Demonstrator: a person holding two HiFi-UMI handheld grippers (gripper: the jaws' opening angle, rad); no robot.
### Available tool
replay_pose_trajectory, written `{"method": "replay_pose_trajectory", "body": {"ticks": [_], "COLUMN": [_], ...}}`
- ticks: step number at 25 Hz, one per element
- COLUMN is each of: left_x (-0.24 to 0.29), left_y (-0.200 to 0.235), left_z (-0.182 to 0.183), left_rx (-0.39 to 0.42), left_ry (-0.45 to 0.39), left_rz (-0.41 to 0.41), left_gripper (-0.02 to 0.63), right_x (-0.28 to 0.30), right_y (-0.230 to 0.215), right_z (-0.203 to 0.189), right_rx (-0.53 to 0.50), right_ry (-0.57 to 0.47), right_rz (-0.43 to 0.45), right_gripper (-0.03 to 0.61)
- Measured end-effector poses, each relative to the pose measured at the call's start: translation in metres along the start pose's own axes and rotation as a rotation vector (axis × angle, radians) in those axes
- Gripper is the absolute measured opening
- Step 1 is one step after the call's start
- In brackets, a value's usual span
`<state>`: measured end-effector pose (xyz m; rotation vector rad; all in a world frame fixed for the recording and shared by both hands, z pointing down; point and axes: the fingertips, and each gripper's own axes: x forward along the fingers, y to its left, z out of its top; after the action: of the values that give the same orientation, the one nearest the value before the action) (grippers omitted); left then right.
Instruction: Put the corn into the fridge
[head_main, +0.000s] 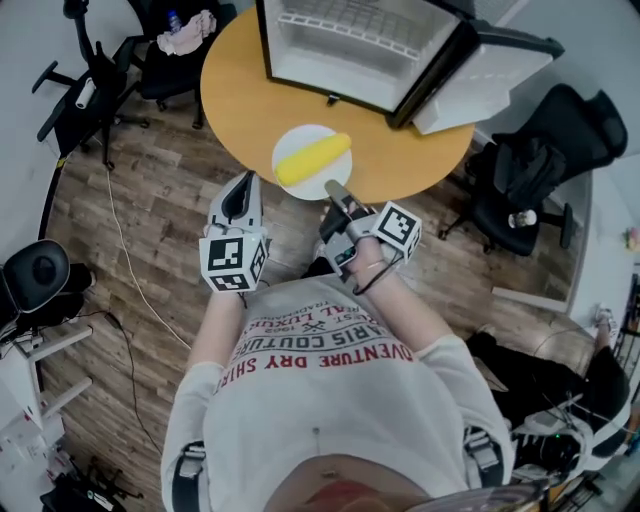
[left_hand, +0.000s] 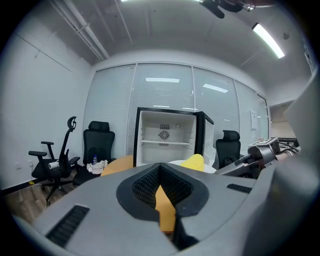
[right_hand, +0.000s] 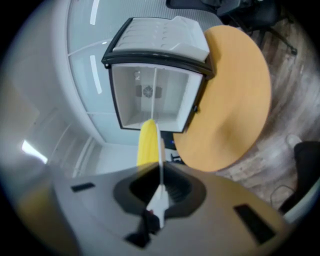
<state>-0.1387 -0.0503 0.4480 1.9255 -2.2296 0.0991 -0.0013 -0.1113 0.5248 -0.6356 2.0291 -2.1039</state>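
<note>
1. The rim of the plate (head_main: 300, 137) is clamped between the closed jaws of the right gripper (head_main: 336, 188).
2. The corn (head_main: 313, 159) is seen lying on that plate, just ahead of those jaws.
3. The left gripper (head_main: 245, 182) is held closed on nothing, beside the plate.

The left gripper (left_hand: 160, 169) has its jaws closed together with nothing between them. Beyond them, an open fridge (left_hand: 167, 142) stands on the round table (left_hand: 117, 165). Corn (left_hand: 193, 162) lies on a white plate (left_hand: 210, 169) in front of the fridge, toward the table's near edge.
</note>
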Motion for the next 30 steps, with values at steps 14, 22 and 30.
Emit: {"method": "replay_pose_trajectory", "body": {"ticks": [14, 22, 30], "left_x": [0.123, 0.181, 0.238], "left_y": [-0.010, -0.007, 0.023], "left_z": [0.020, 0.028, 0.055], "left_rx": [-0.001, 0.021, 0.055], "left_ry": [0.014, 0.021, 0.019], "left_rz": [-0.015, -0.135, -0.275], "left_gripper": [0.026, 0.026, 0.026], "right_x": [0.055, 0.074, 0.105], "right_y": [0.010, 0.015, 0.041], "right_z": [0.107, 0.141, 0.156], "right_rx": [0.004, 0.006, 0.013], "right_ry": [-0.008, -0.126, -0.269], "right_rz": [-0.010, -0.002, 0.015], "right_gripper": [0.035, 0.035, 0.035]}}
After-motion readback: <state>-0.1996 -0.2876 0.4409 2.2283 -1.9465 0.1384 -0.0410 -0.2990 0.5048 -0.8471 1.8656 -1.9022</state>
